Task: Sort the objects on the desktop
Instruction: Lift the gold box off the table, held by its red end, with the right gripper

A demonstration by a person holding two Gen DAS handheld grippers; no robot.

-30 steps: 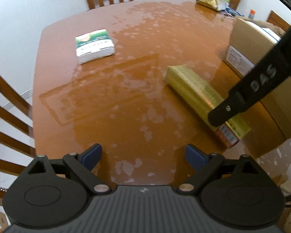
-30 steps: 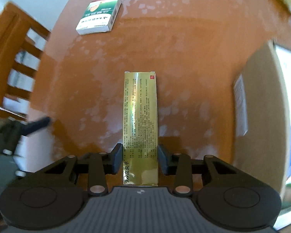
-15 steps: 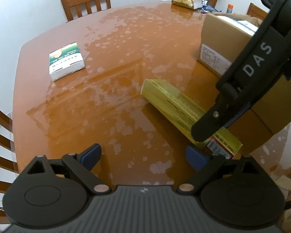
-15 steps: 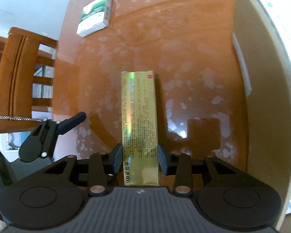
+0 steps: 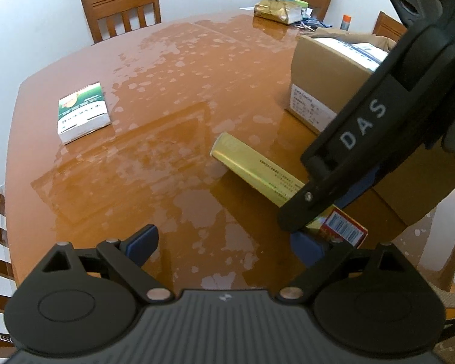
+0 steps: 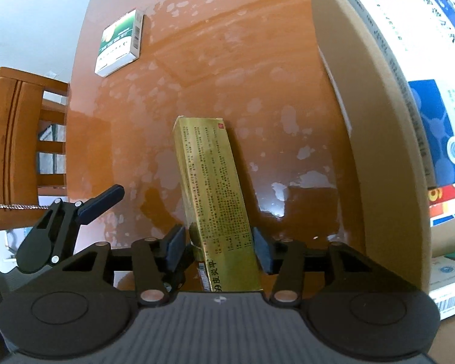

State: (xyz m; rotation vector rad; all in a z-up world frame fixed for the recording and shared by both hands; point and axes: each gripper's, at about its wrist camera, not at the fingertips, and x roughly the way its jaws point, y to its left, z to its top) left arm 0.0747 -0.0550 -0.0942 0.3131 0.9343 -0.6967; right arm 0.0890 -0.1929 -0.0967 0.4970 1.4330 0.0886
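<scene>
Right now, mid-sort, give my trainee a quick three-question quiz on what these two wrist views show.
1. True or false: the left gripper has a box between its fingers.
2. The gold box lies between the right gripper pads. Do the pads press on it? A) yes, both B) no, gaps show on both sides C) only one pad presses
3. Fill in: the green and white box lies on the ____, apart from the cardboard carton.

Key
1. False: its jaws stand wide with only bare table between them.
2. B: the jaws are opening around the box.
3. table
</scene>
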